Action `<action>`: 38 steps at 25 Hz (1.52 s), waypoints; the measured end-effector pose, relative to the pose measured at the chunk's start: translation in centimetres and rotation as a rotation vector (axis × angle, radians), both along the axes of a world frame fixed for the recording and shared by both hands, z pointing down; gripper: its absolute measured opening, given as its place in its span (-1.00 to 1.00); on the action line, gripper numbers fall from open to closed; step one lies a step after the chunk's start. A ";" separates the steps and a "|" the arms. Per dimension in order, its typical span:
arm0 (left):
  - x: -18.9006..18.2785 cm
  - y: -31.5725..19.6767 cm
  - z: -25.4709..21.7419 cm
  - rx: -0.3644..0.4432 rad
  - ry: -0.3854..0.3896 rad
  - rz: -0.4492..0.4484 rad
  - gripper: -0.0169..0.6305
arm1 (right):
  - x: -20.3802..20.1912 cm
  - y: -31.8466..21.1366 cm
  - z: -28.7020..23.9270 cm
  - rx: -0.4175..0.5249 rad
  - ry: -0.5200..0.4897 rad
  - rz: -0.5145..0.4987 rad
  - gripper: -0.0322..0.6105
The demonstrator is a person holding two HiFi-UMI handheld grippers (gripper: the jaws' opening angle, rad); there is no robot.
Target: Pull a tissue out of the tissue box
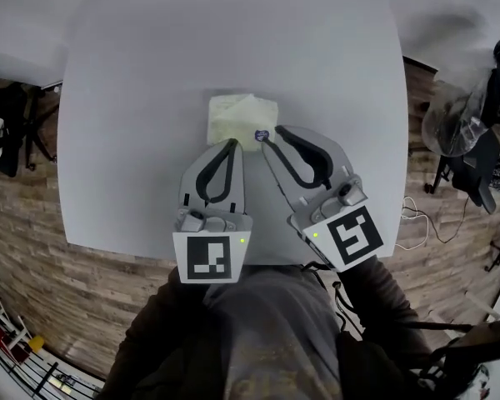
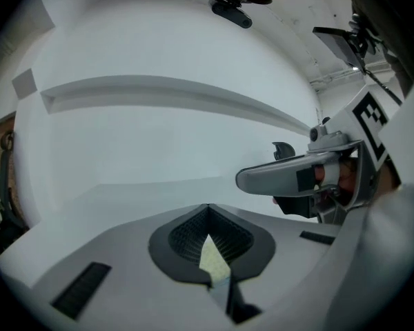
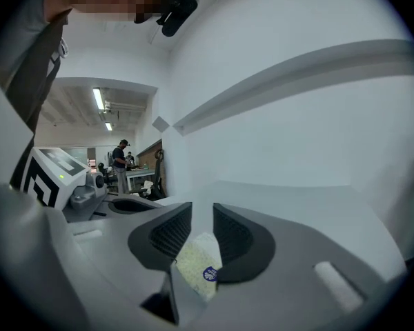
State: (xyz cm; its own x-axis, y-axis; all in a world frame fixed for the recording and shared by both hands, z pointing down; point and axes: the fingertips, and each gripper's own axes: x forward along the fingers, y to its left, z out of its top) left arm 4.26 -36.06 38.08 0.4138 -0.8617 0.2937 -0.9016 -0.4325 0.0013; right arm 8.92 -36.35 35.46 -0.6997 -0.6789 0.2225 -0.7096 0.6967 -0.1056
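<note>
A pale yellow-green tissue pack [image 1: 237,115] with a small blue sticker [image 1: 262,134] lies mid-table on the white table [image 1: 150,98]. My left gripper [image 1: 232,143] has its tips at the pack's near edge, and its jaws meet at the tip. In the left gripper view the pads [image 2: 186,236] close to a point, and a sliver of the pack [image 2: 214,259] shows beneath them. My right gripper [image 1: 272,134] is by the sticker corner with a narrow gap between its jaws. In the right gripper view the pack [image 3: 192,262] and sticker [image 3: 209,274] lie below the gripper [image 3: 202,212], and nothing is pinched.
The table's near edge [image 1: 133,257] runs just behind both grippers, with wood floor [image 1: 33,248] below. A chair and cables [image 1: 471,165] stand at the right. A person [image 3: 119,158] stands far off in the right gripper view. A white wall with a ledge [image 2: 165,92] rises behind the table.
</note>
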 end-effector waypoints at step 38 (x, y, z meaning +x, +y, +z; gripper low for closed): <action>0.4 -2.7 9.6 -0.213 0.022 0.027 -0.96 | -1.7 -4.3 10.5 -0.221 0.187 -0.180 -0.88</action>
